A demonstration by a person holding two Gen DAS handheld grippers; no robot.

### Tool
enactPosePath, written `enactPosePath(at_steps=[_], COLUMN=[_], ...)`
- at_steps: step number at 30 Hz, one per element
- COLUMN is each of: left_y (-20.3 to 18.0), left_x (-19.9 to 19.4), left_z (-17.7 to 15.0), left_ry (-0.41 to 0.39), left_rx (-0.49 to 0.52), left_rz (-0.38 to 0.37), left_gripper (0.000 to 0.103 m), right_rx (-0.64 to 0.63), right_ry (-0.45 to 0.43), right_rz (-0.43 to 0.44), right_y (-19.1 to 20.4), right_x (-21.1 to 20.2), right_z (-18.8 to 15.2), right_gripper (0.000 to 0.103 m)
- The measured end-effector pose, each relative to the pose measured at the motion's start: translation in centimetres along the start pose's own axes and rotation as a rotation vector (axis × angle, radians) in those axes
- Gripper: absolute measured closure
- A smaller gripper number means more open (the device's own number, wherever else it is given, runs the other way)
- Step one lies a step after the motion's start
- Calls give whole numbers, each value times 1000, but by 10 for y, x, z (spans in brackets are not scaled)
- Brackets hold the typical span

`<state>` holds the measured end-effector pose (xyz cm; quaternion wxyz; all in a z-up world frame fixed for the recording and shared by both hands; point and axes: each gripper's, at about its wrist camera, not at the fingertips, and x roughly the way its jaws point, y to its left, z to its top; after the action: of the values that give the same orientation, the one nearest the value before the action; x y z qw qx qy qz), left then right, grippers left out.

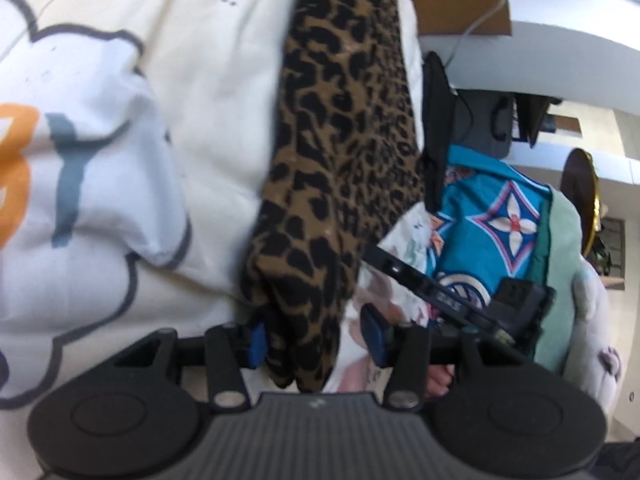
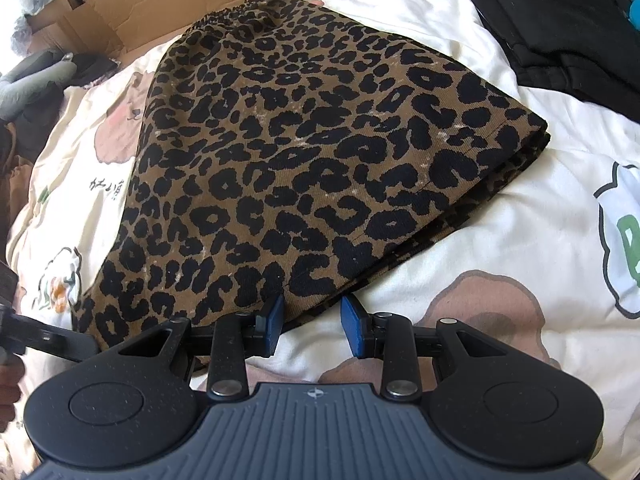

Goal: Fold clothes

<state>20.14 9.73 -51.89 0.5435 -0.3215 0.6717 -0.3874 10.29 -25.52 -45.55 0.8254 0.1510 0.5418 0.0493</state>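
Leopard-print garment (image 2: 304,160) seen lying on bed quilt (image 2: 500,240), doubled over, layered edges stacked at near side. Further folds possibly left; not settled. Left tool (image 1: 316,340) parted wide around garment end, not clamped. Right tool (image 2: 312,326) parted, empty, at hem.

body: both grippers matte black plastic, speckled finish
base: ribbed dark grey plate near cam, small compass-like mark at centre
discs: round black housing each side w/ recessed circle
links: black bars, silver round screws at pivots
left gripper (image 1: 316,342): blue pads (image 1: 258,344) on fingertips
right gripper (image 2: 312,326): blue pads (image 2: 275,323), same build
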Motion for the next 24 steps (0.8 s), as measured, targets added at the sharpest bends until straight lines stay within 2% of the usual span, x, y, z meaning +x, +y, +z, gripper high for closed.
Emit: enactPosePath(at_steps=[4,6,8,11,14,17,24], left_y=[5,5,7,8,5,3,-4], left_x=[0,0,2,4,5,7,12], left_z=[1,-2,-4,-7,-7,-6,-4], left_ry=[-5,4,20,13,9,11,26], left_rx=[-9,-3,-20,-29,-22,-29,-21], left_rz=[-8,-3,-6,12,35,50,100], left_gripper=[57,62,72,81,87,88,86], right_rx=[7,19,42,77,113,146,171], right_ry=[-23,-48,-77,-120,-163,-205,-238], right_rz=[12,5,-9,-29,-50,-70,-88], right_y=[0,-5,-14,-28,-41,-55,-80], right_x=[-8,-13,-17,-24,-31,-37,-31], right_z=[3,6,10,16,21,27,40], right_gripper=[64,64,64,64,64,64,64])
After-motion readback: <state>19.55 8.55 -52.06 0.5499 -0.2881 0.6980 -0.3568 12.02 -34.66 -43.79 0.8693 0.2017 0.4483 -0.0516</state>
